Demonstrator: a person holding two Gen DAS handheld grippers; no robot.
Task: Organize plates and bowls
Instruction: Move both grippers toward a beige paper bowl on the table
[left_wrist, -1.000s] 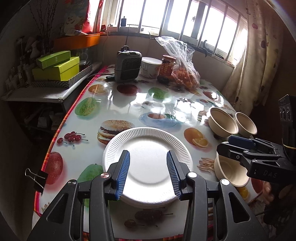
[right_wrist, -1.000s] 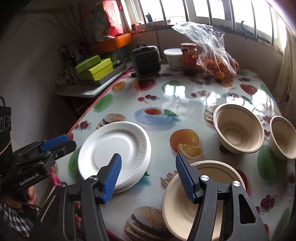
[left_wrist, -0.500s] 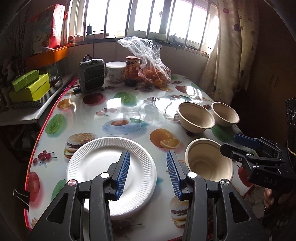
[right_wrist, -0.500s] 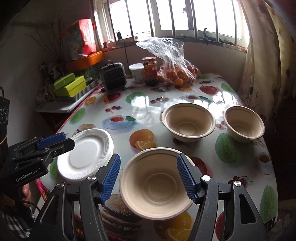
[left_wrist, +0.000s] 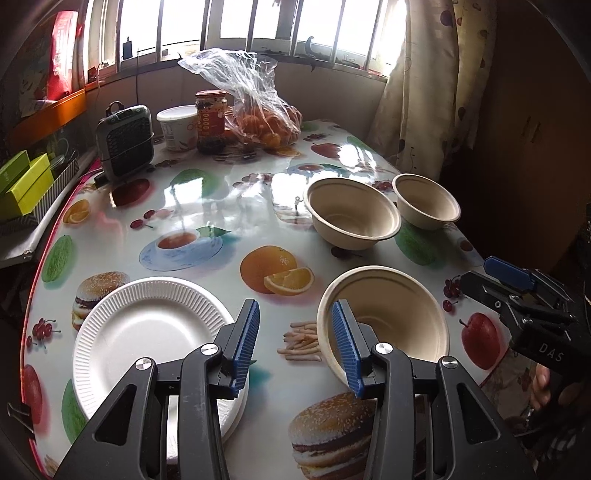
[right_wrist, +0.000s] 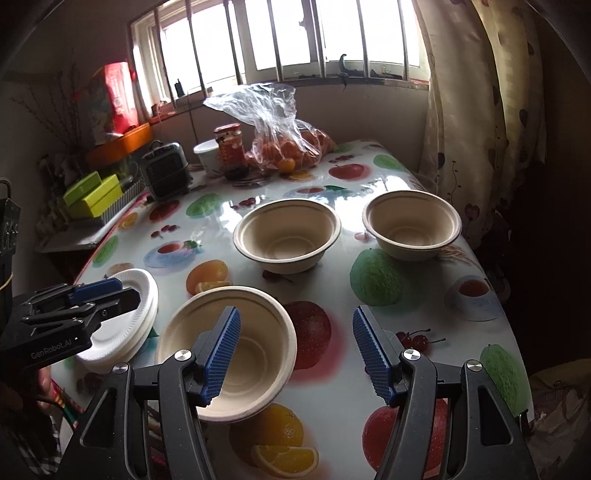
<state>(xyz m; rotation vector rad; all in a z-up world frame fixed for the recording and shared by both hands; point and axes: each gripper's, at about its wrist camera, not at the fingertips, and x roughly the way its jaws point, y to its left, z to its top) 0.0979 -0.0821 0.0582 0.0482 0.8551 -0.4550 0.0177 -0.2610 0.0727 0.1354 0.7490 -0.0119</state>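
A stack of white paper plates (left_wrist: 147, 332) lies at the table's near left edge; it also shows in the right wrist view (right_wrist: 125, 325). Three beige paper bowls stand on the table: a near bowl (left_wrist: 391, 317) (right_wrist: 236, 347), a middle bowl (left_wrist: 352, 212) (right_wrist: 288, 234) and a far right bowl (left_wrist: 426, 201) (right_wrist: 412, 223). My left gripper (left_wrist: 295, 347) is open and empty, between the plates and the near bowl. My right gripper (right_wrist: 297, 354) is open and empty, its left finger over the near bowl.
At the table's far end stand a small grey heater (left_wrist: 125, 140), a white tub (left_wrist: 177, 127), a jar (left_wrist: 210, 118) and a plastic bag of oranges (left_wrist: 262, 114). Green boxes (left_wrist: 22, 181) sit on a shelf at left. A curtain (right_wrist: 480, 110) hangs at right.
Both grippers have swung to the right. The left one moved from over the plates to the gap beside the near bowl. The right one moved from around the near bowl to its right side.
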